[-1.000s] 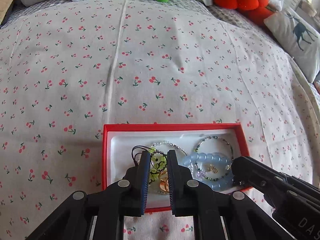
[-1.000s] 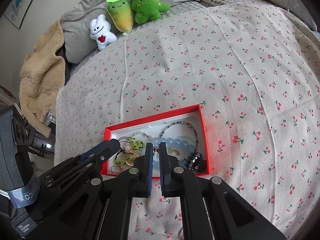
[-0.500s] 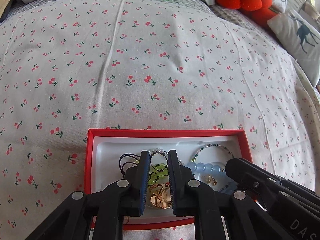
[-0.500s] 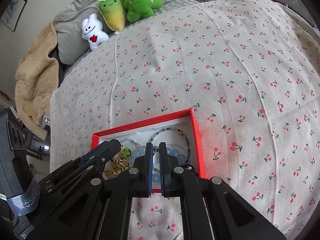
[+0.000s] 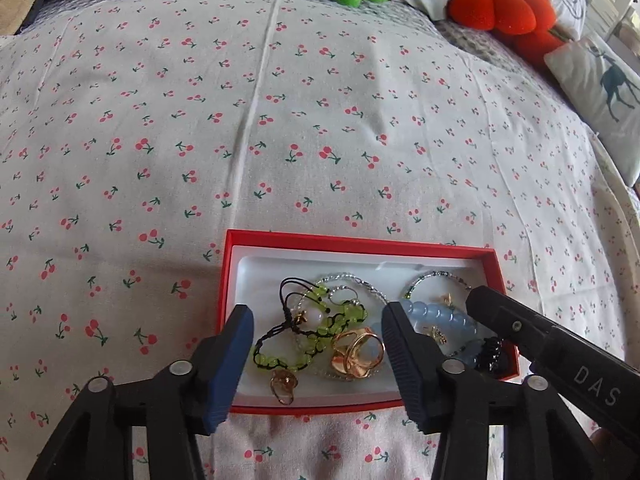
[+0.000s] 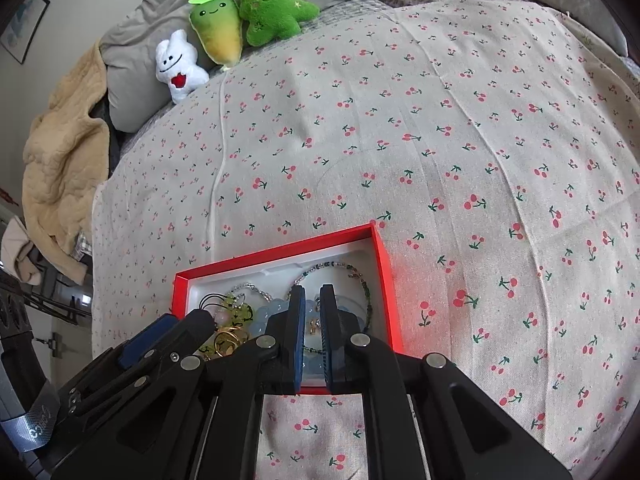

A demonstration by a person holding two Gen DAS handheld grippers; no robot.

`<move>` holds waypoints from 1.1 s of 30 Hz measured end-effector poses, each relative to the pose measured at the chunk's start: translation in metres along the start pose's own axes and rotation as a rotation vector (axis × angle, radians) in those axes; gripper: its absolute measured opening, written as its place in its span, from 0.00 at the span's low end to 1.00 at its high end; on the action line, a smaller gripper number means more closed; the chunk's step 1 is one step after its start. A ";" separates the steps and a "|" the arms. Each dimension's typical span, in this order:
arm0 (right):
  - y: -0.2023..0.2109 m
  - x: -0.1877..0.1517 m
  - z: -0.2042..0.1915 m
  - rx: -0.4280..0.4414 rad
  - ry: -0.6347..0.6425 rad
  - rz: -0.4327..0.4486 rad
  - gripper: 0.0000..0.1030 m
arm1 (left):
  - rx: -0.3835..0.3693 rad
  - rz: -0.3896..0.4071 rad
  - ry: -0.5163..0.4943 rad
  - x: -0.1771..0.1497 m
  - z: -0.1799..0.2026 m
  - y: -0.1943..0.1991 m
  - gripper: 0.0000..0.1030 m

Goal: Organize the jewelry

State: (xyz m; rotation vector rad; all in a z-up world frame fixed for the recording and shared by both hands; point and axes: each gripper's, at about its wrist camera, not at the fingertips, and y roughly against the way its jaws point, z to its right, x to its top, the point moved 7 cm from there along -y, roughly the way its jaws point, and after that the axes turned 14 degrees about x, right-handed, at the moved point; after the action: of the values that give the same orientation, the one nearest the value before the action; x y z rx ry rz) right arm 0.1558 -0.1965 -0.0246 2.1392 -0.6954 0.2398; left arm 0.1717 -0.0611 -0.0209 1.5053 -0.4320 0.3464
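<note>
Jewelry fills a shallow red box (image 5: 362, 246) with a white liner, lying on a bed (image 5: 280, 120) under a cherry-print sheet, near the sheet's front edge in both wrist views. Both grippers tilt steeply down over the box's near wall.

The left gripper (image 5: 318, 354) hangs above the box's left half. Its jaws have just been opening and now stand wide apart, the blue-faced pads (image 5: 230, 364) clear of everything. Between them, lying loose on the liner, are a green bead bracelet on black cord (image 5: 320, 326), a gold ring (image 5: 358, 354) and a smaller gold ring (image 5: 283, 386) by the near wall. Nothing is gripped.

The right gripper (image 6: 312, 338) reaches over the box's right half. Its jaws have just been opening slightly and show a narrow gap; through it a blue bead bracelet (image 5: 442, 318) and a small gold earring can be seen below, but whether the pads touch them I cannot tell. A thin beaded bracelet (image 6: 340, 268) curves along the far right corner. A dark beaded piece (image 5: 490, 354) sits in the near right corner.

In the left view the right gripper's black body carries the white letters "DAS", cut off by the frame. In the right view, a grey band at the lower left bears letters too distorted to read.

Plush toys (image 6: 240, 28) line the bed's far edge.
</note>
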 end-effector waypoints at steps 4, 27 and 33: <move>0.012 -0.003 -0.005 -0.006 0.017 0.011 0.30 | 0.032 -0.001 0.017 -0.005 -0.012 0.009 0.76; 0.094 -0.069 0.012 -0.174 0.155 0.038 0.92 | 0.218 0.000 -0.038 -0.085 -0.031 0.032 0.99; 0.092 -0.086 0.030 -0.245 0.179 -0.023 0.93 | 0.240 0.006 -0.046 -0.105 -0.038 0.032 0.99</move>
State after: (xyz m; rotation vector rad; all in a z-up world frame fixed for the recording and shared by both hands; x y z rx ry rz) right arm 0.0312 -0.2308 -0.0152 1.8654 -0.5652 0.3123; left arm 0.0662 -0.0167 -0.0436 1.7484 -0.4436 0.3789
